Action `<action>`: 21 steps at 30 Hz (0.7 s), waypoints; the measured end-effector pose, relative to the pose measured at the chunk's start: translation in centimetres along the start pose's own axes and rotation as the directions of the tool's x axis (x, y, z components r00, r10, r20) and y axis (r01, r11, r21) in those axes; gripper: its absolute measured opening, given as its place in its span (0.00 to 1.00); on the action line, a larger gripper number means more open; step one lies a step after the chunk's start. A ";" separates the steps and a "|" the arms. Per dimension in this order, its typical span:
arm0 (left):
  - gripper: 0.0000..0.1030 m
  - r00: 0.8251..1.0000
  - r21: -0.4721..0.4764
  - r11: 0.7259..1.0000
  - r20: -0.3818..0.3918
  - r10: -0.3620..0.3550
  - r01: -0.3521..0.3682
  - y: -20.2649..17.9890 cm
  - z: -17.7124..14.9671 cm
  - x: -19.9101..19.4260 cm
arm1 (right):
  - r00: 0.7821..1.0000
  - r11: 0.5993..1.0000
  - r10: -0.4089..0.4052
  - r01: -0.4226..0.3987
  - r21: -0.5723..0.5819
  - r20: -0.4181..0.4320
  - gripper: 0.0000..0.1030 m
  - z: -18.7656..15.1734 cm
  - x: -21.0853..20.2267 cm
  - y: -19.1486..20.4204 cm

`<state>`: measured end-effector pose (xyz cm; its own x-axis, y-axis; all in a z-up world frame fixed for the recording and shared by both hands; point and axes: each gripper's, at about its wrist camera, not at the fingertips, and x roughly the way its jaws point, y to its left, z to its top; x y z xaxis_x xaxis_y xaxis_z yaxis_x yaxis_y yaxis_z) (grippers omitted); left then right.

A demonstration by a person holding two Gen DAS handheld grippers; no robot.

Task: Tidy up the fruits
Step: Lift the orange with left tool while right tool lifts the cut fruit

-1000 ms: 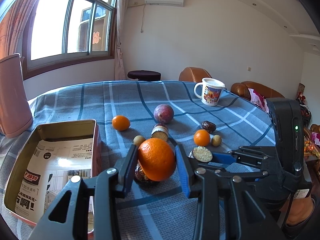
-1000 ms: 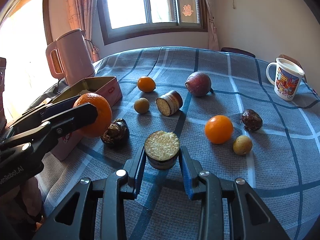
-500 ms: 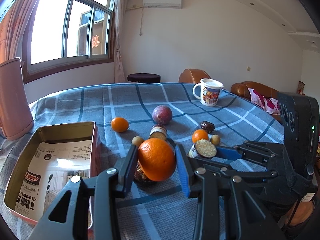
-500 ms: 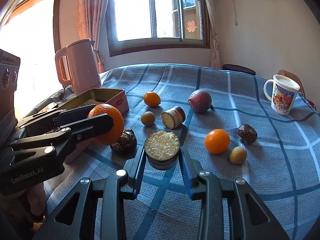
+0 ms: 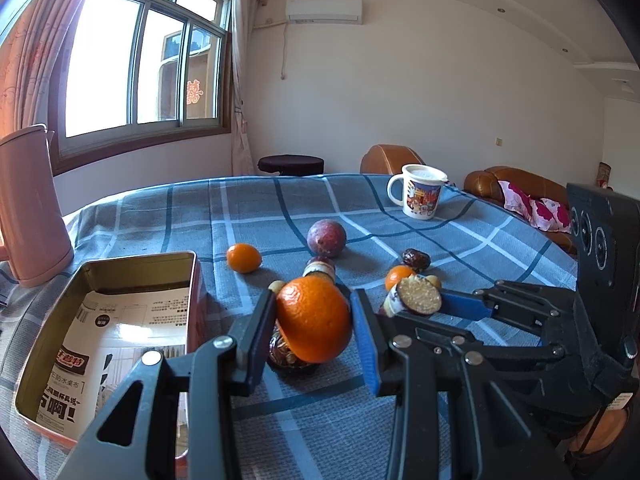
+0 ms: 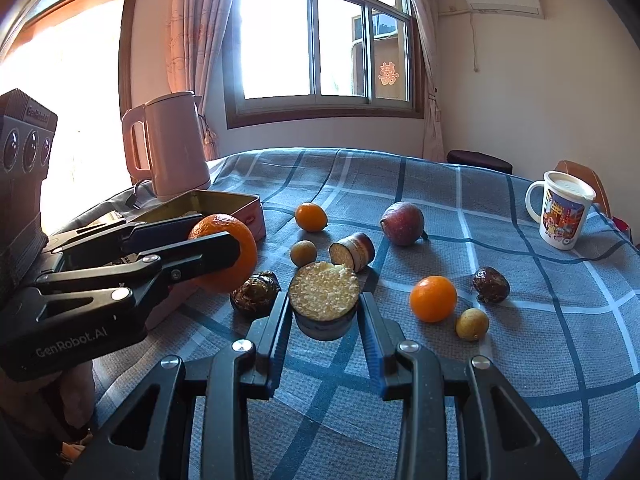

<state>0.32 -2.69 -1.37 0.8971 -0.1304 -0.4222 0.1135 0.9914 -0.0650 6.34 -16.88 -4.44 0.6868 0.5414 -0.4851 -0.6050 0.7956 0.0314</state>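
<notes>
**Two fruits lifted above the checked desk**

Two walls of the room show: a pale one with an air conditioner (image 5: 324, 11) high up, and one with a wide window (image 6: 324, 40) and pink curtains. My desk (image 5: 248, 216) wears a blue checked cloth. A pink kettle (image 6: 168, 144) stands at its window side, a printed mug (image 6: 560, 212) at the far right. Brown leather chairs (image 5: 516, 184) sit past the edge.

An open tin box (image 5: 108, 336), lined with printed paper, lies at my left. On the cloth are a small orange (image 6: 311, 217), a purple passion fruit (image 6: 402, 224), a cut half fruit on its side (image 6: 354, 251), another orange (image 6: 433, 298), two little tan fruits (image 6: 472, 323), a dark date-like one (image 6: 491, 285) and a wrinkled dark one (image 6: 256, 291).

My left tongs (image 5: 314, 326) are drawn in to a narrow gap and clamp a large orange (image 5: 314, 320), both pads pressing its sides, raised off the cloth just beside the box's near corner and above the wrinkled fruit.

My right tongs (image 6: 324, 316) are likewise narrow, gripping a cut passion fruit half (image 6: 324, 300) with its pale seedy face turned up, clear of the cloth, near the middle of the desk.
</notes>
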 end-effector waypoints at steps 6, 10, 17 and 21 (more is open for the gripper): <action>0.38 1.000 0.005 1.000 0.020 0.009 -0.009 -0.1 0.1 -0.4 | 1.000 1.000 0.000 0.000 -0.006 0.024 0.35 0.0 -0.4 0.1; 0.39 0.999 0.006 1.000 0.032 0.013 -0.013 -0.1 0.2 -0.6 | 0.999 1.000 0.002 -0.001 -0.015 0.042 0.35 0.0 -0.7 0.3; 0.38 0.999 0.011 1.000 0.049 0.021 -0.022 -0.1 0.3 -1.0 | 0.998 1.000 0.004 -0.003 -0.023 0.066 0.35 -0.1 -1.1 0.4; 0.38 0.998 0.016 1.000 0.059 0.025 -0.026 -0.2 0.4 -1.2 | 0.997 1.000 0.005 -0.003 -0.027 0.082 0.35 -0.2 -1.4 0.5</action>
<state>-0.59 -2.72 -0.50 0.9233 -0.1044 -0.3697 0.0967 0.9945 -0.0395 5.01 -17.35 -3.90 0.7145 0.5656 -0.4119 -0.6176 0.7864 0.0087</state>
